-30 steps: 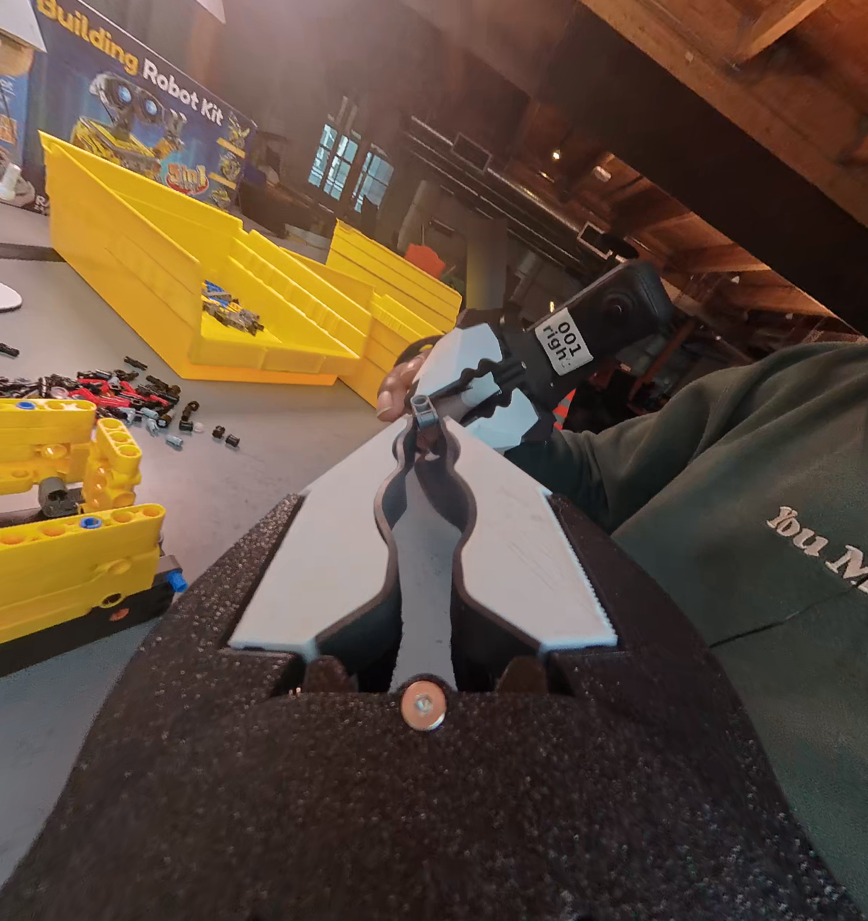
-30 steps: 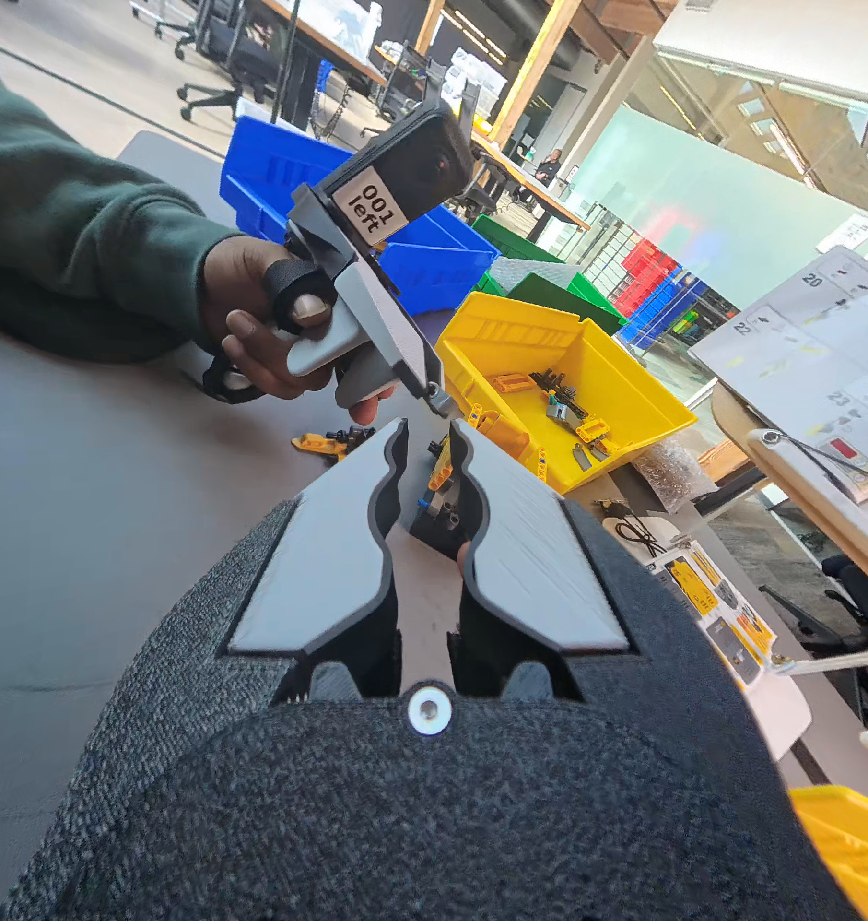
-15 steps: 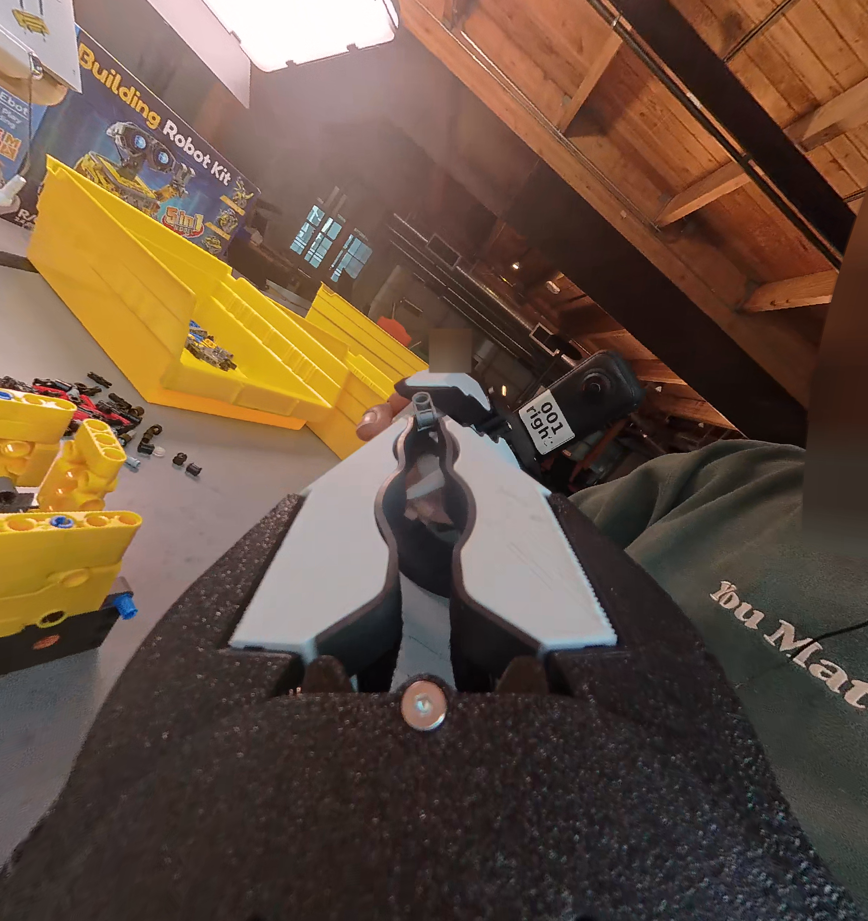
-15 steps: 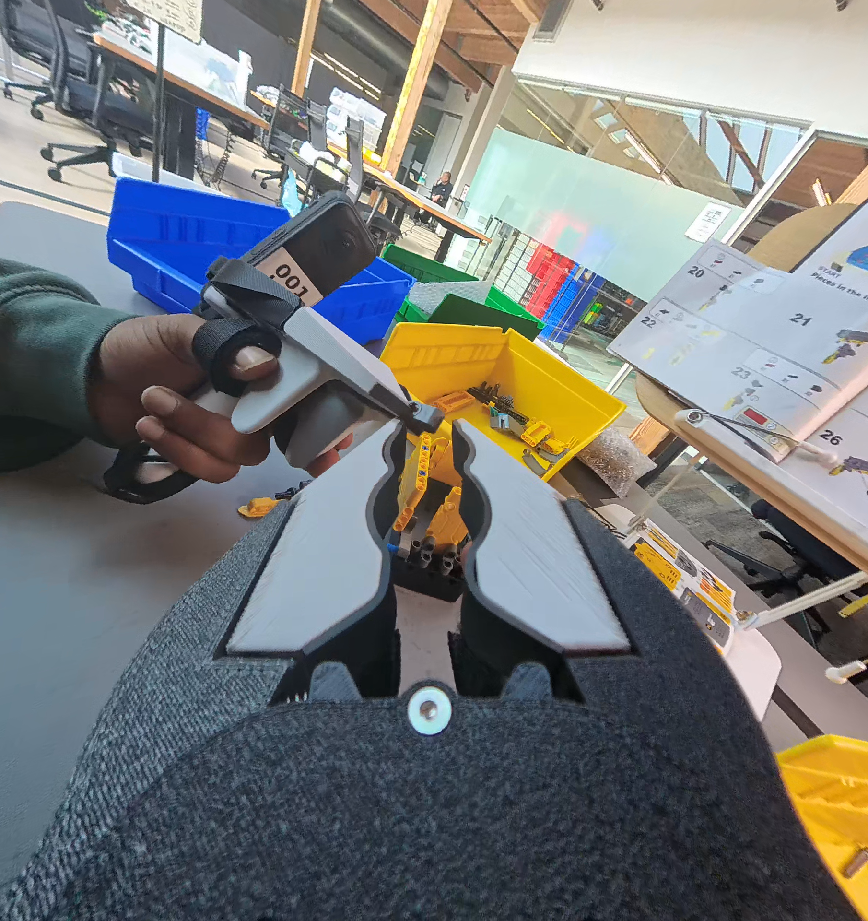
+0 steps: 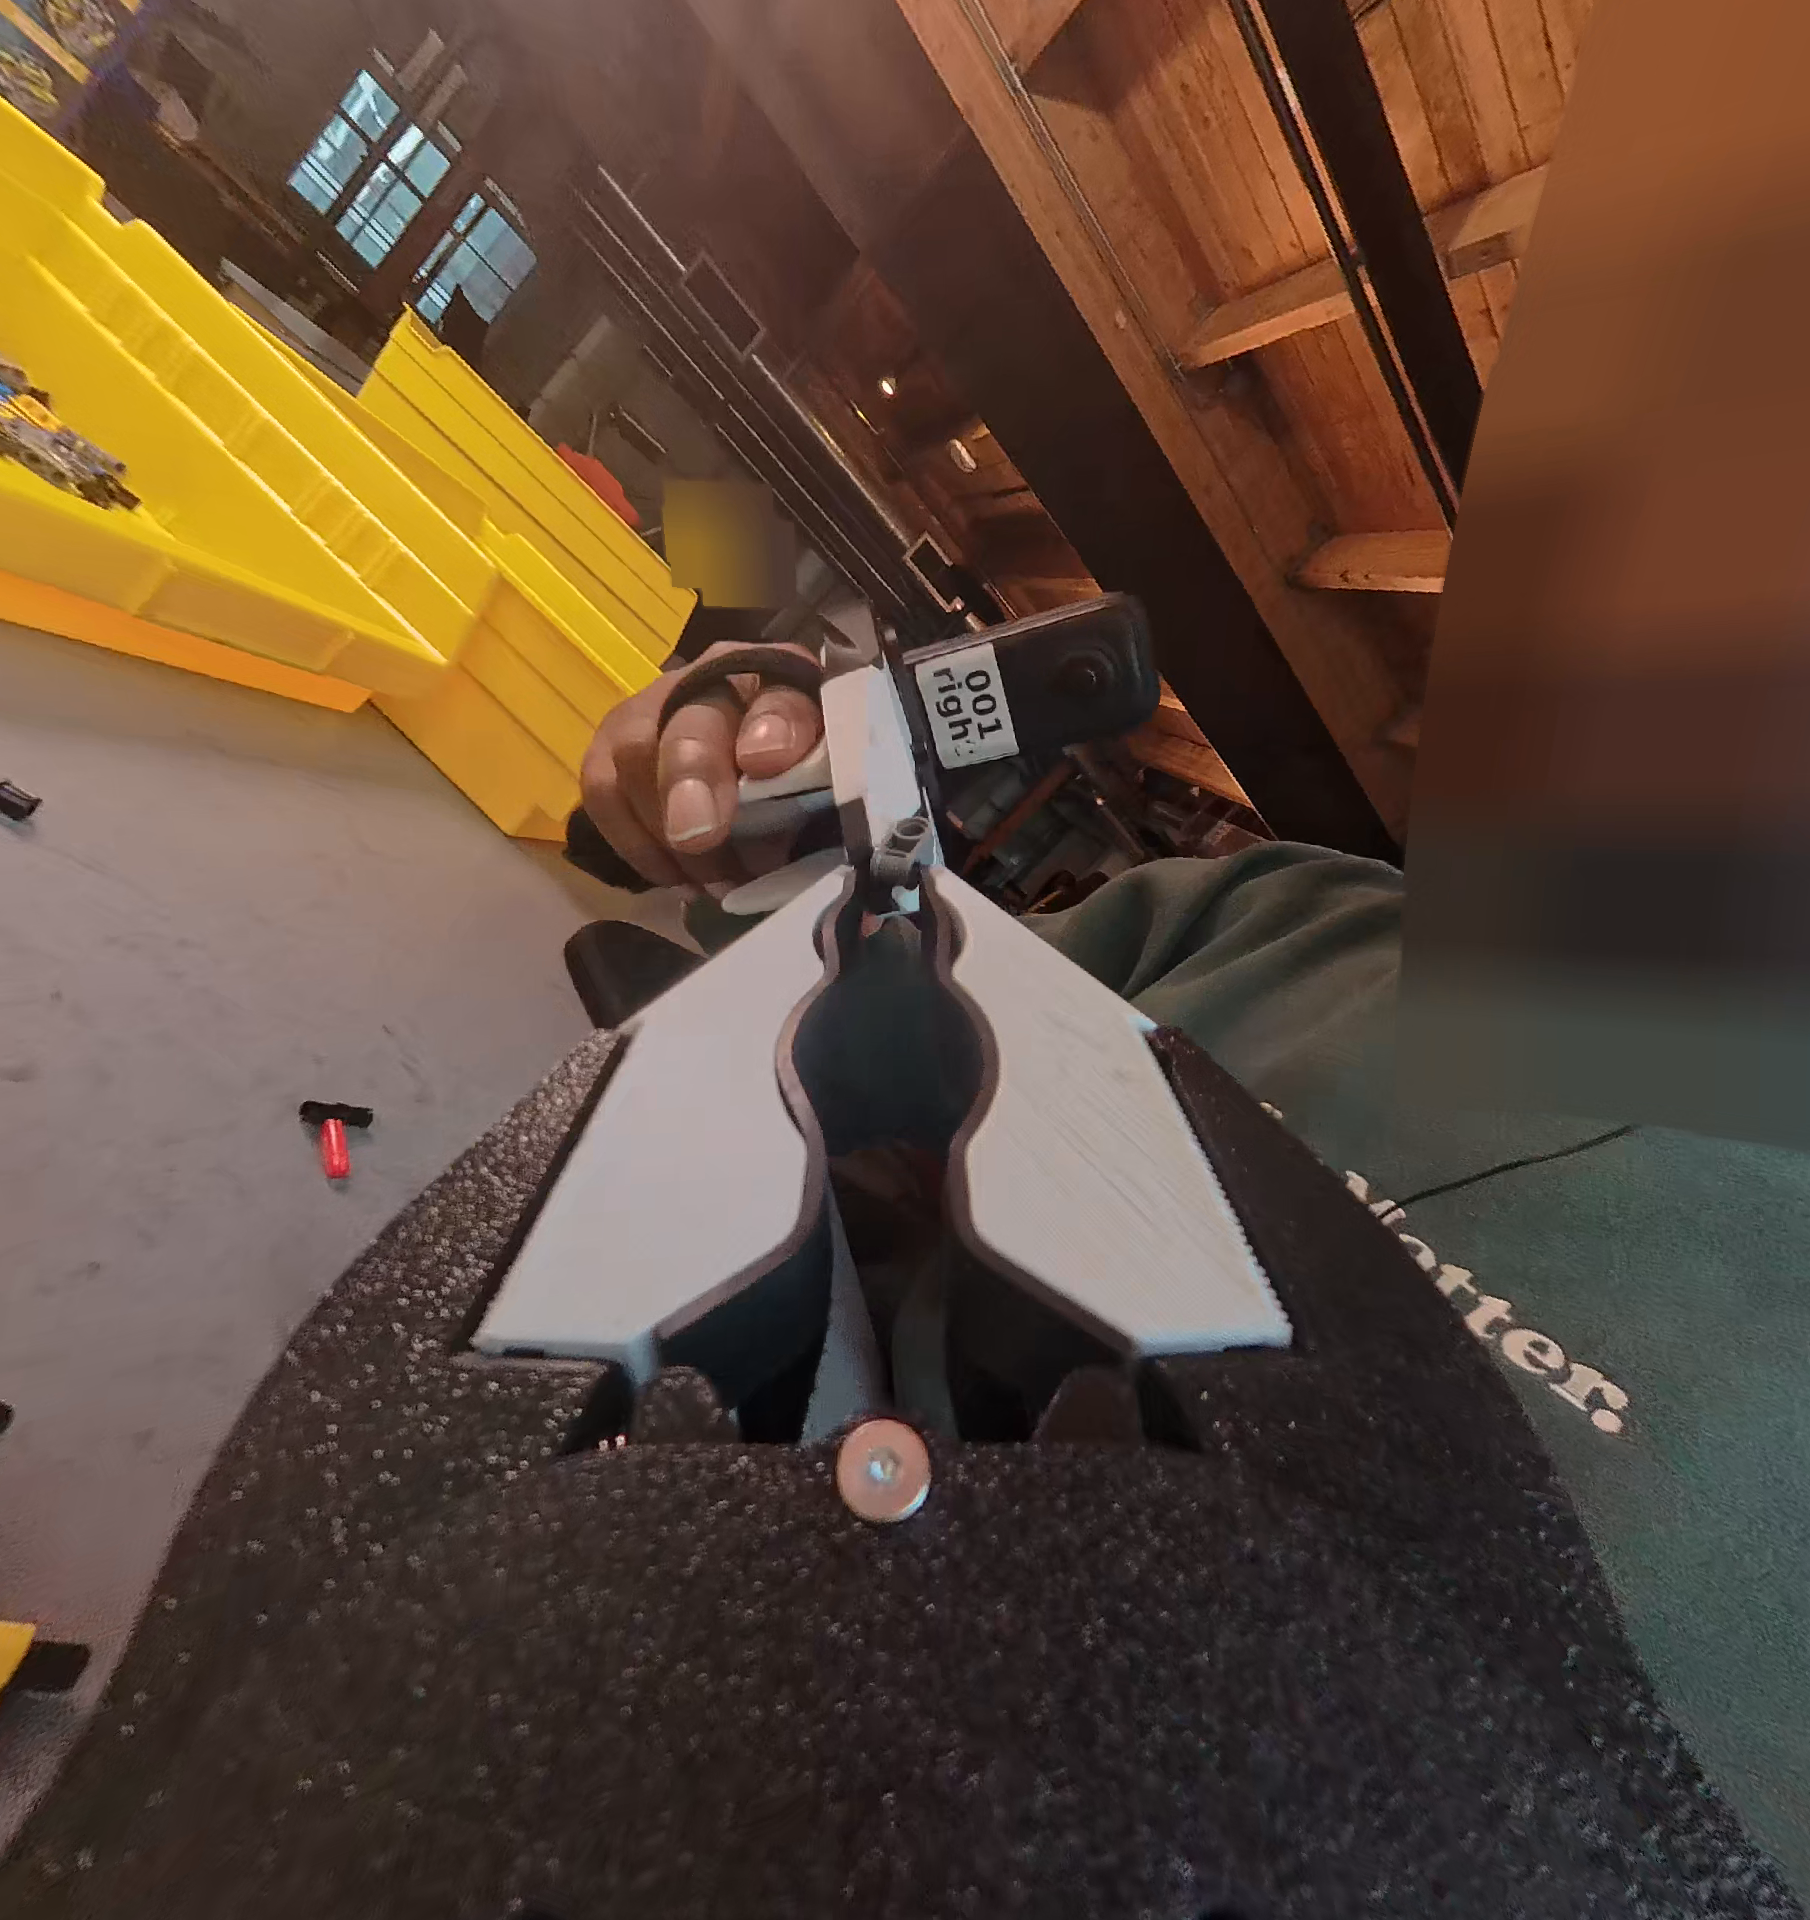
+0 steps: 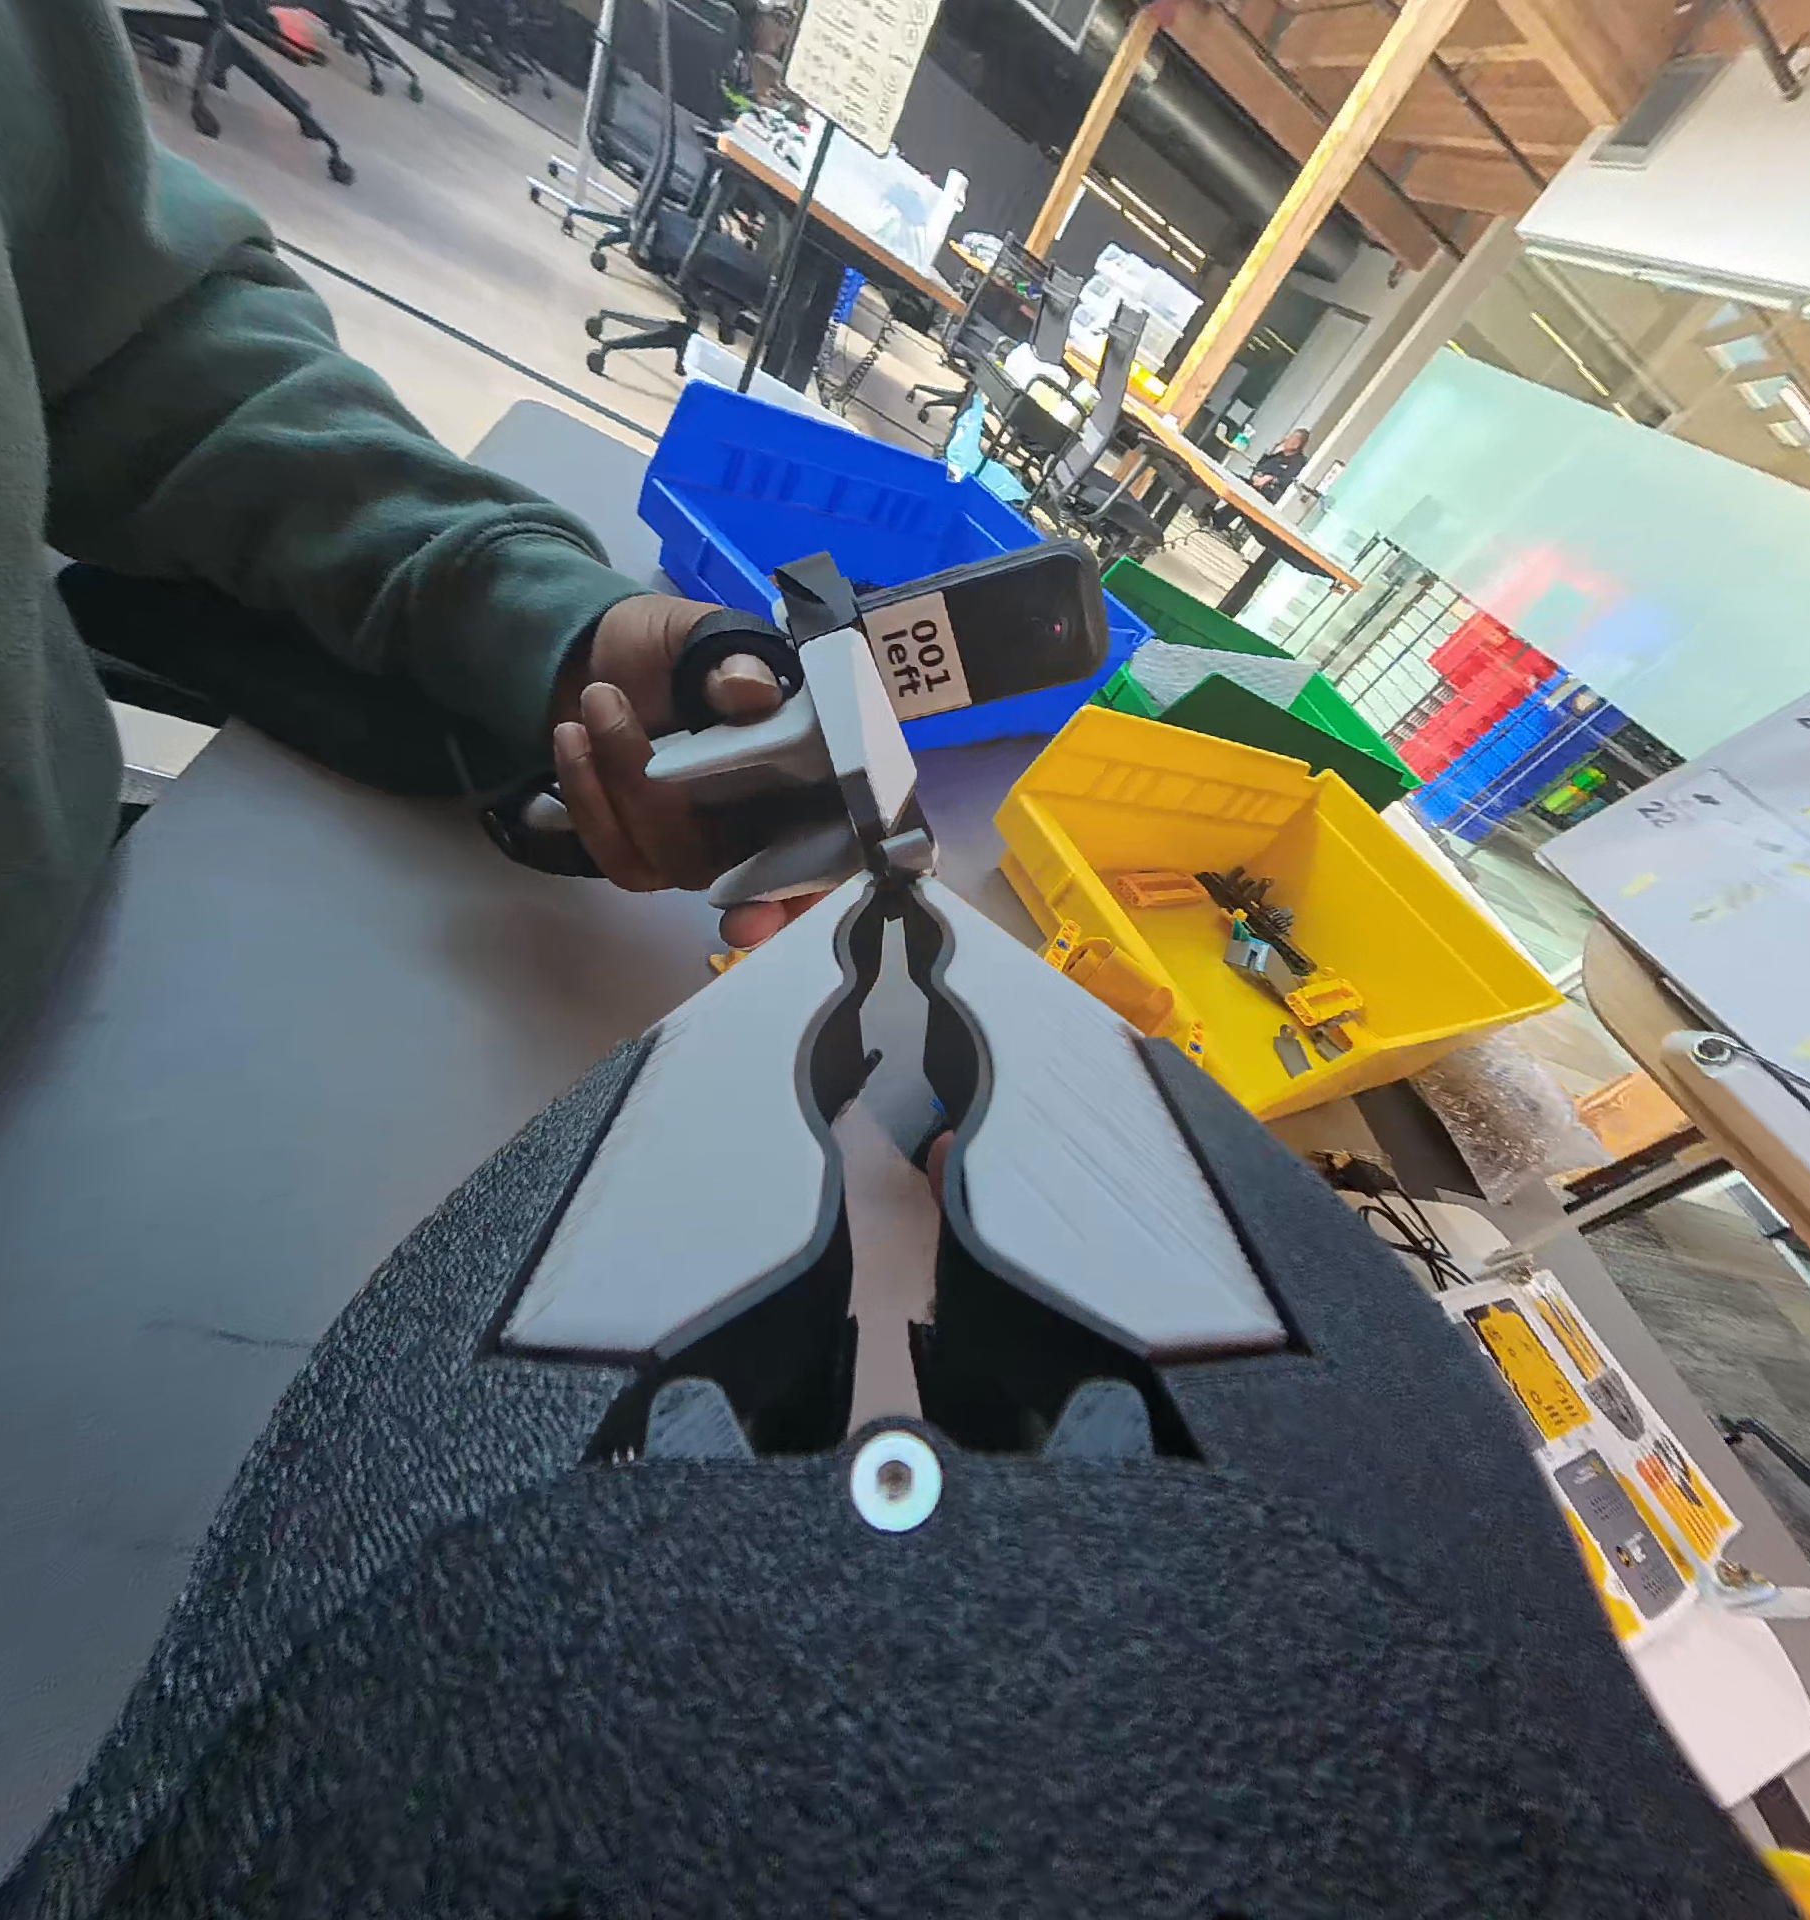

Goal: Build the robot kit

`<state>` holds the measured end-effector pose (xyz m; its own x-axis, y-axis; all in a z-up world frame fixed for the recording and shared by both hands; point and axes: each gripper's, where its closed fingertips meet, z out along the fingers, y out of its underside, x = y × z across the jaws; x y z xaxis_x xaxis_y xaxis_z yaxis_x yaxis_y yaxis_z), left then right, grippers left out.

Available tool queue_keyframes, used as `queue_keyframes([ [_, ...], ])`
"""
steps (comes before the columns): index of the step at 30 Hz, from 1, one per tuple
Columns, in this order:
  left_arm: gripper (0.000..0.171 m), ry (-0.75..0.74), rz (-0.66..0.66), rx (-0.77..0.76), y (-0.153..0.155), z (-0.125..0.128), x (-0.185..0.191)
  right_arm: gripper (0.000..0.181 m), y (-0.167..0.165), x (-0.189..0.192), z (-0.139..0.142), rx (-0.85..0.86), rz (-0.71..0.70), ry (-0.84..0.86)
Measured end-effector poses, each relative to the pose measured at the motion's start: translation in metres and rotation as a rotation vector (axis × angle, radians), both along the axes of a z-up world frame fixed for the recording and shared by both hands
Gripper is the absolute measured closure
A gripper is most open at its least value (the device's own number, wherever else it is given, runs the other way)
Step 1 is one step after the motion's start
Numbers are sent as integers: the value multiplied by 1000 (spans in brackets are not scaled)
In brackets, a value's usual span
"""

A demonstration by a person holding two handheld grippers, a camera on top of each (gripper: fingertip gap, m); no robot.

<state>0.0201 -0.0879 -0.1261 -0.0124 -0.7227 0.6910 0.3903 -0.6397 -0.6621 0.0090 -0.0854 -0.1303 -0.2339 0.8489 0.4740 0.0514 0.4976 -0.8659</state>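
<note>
Left wrist view: left gripper (image 5: 893, 896) pinches small grey connector (image 5: 903, 844), red pin (image 5: 336, 1145) on counter (image 5: 205, 987) | right wrist view: right gripper (image 6: 893, 902) now narrowed at grey piece, yellow bin (image 6: 1441, 997) beside | earlier wider.

Both tools' tips (image 6: 893, 902) meet on a small grey piece (image 6: 906, 854).

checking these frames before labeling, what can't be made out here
- Left wrist view: how the small grey connector is gripped, fingertips of both grippers overlap there.
- Right wrist view: same contact, too small; parts in the yellow bin too small.
- Left wrist view: right side, covered by a blur patch.
</note>
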Motion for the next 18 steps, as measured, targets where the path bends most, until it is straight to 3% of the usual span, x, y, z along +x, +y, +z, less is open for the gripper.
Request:
queue_keyframes([
  [14, 171, 49, 39, -25, 8, -10, -2, 174, 7, 2, -8, 14, -33, -35],
  [18, 171, 141, 103, 0, 13, -18, -3, 171, 10, 1, -12, 11, -54, -53],
])
